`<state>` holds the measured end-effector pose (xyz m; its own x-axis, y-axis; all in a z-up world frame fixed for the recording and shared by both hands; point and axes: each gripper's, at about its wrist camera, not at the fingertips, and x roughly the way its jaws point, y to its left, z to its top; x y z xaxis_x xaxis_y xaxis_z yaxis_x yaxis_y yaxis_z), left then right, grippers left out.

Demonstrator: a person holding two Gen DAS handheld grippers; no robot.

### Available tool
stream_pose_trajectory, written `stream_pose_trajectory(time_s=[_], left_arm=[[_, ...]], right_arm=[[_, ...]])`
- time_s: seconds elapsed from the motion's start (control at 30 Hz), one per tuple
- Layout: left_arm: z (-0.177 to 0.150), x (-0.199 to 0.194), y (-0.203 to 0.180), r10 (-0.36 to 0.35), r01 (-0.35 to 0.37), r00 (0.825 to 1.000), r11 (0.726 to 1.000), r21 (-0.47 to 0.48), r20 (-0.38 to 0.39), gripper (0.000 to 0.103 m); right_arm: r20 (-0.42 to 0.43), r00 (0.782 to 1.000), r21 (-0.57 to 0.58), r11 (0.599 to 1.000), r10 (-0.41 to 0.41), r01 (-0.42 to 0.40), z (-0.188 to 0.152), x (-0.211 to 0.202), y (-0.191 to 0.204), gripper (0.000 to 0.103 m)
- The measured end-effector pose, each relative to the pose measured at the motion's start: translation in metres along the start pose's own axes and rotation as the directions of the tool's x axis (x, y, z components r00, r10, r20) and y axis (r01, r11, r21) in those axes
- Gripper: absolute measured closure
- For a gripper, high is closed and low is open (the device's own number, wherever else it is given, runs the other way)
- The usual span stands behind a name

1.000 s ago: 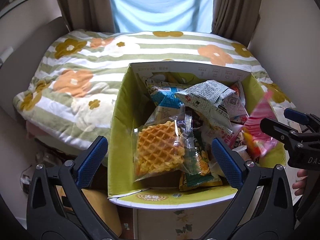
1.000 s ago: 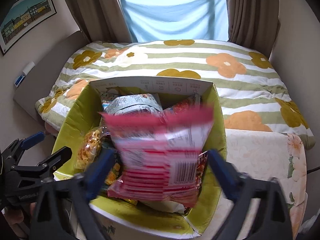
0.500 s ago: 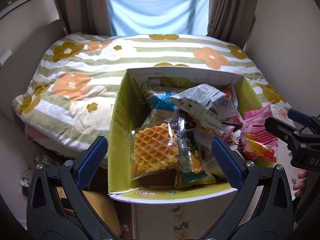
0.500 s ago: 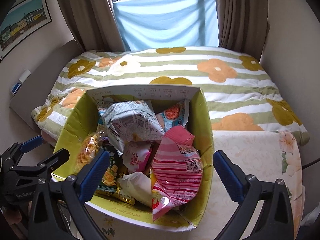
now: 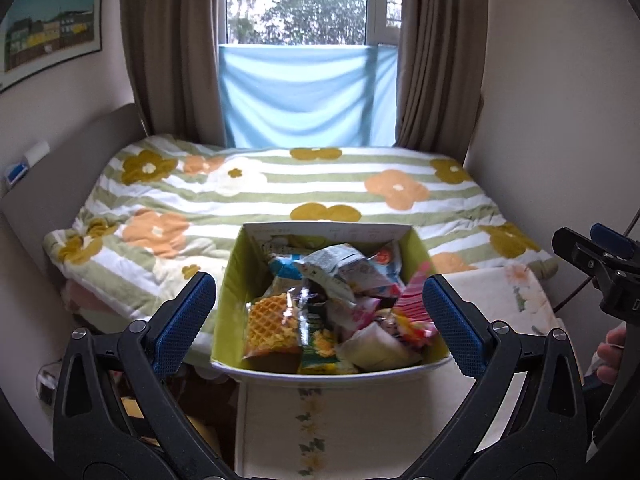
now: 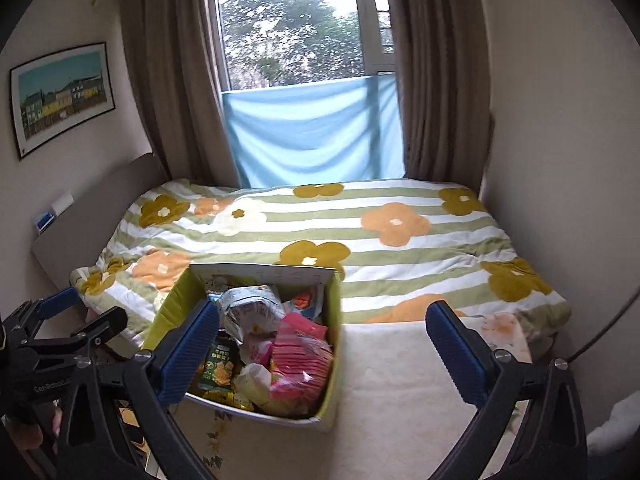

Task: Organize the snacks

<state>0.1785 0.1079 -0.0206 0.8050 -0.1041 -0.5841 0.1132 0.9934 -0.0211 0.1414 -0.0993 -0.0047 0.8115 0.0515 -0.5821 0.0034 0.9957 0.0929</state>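
Observation:
A yellow-green cardboard box [image 5: 234,280] full of snack packets stands on a cloth-covered table; it also shows in the right wrist view [image 6: 334,340]. Inside lie a waffle packet [image 5: 272,326], a grey-white crumpled bag [image 5: 332,266] and a pink striped packet [image 6: 300,364]. My left gripper [image 5: 318,320] is open and empty, held back from the box's near side. My right gripper [image 6: 324,348] is open and empty, above and behind the box's right part. Each gripper shows at the edge of the other's view.
The table wears a cream floral cloth [image 6: 400,380]. Behind it is a bed with a striped flower blanket [image 5: 300,188], a headboard [image 6: 92,216] at left, curtains and a window. A wall [image 5: 560,120] closes the right side. A cable [image 6: 608,328] hangs at right.
The pink striped packet left my right gripper and now lies in the box. Both grippers have pulled back and up from the box, which looks smaller and lower.

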Motion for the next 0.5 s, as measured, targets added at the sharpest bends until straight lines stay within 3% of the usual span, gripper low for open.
stream_pose_trajectory(time_s=[0.33, 0.5], left_arm=[[-0.036, -0.070, -0.049, 0.019, -0.018, 0.996, 1.000, -0.002, 0.083, 0.000], [-0.053, -0.094, -0.066, 0.012, -0.012, 0.995, 1.000, 0.002, 0.099, 0.000]], right_arm=[[0.066, 0.993, -0.035, 0.994, -0.100, 0.103, -0.034, -0.067, -0.037, 0.000], [0.065, 0.991, -0.032, 0.993, -0.113, 0.115, -0.049, -0.085, -0.048, 0.001]])
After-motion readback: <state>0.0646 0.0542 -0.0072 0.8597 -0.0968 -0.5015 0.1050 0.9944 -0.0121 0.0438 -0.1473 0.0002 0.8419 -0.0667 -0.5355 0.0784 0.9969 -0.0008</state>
